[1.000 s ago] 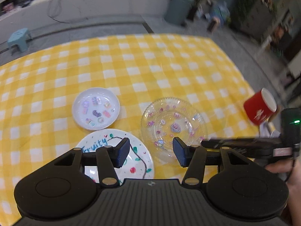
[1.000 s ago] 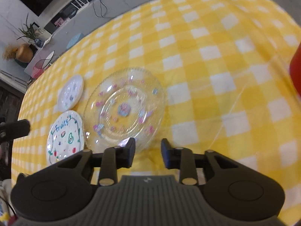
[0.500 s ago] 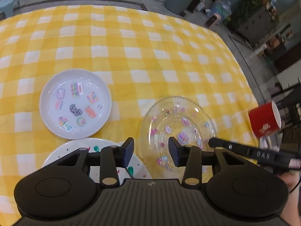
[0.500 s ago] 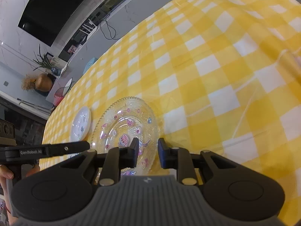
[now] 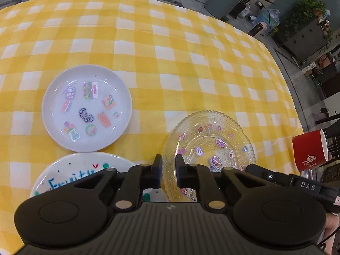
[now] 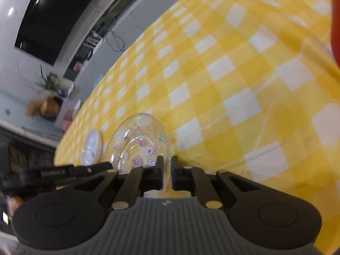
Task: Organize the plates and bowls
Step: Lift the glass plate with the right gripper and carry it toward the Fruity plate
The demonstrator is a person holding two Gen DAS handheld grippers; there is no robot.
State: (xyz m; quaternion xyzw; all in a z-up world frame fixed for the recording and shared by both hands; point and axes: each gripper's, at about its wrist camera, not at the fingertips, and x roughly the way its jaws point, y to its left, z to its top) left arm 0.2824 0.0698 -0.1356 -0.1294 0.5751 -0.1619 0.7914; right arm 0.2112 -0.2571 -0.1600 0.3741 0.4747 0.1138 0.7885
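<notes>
With your left gripper (image 5: 169, 166) closing and right gripper (image 6: 167, 171) now clamped on opposite rims of the glass plate (image 5: 214, 146), lift it.

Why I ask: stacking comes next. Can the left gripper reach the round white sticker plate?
Probably not yet: the left gripper is closing on the rim of the clear beaded glass plate. Otherwise nothing blocks the white sticker plate.

Three plates are present: one clear glass plate (image 5: 212, 148), one white sticker plate (image 5: 87, 108) and one white lettered plate (image 5: 70, 170). One red cup (image 5: 310, 150) is present. Two claws are in view: the left claw (image 5: 169, 170) and the right claw (image 6: 166, 174).
</notes>
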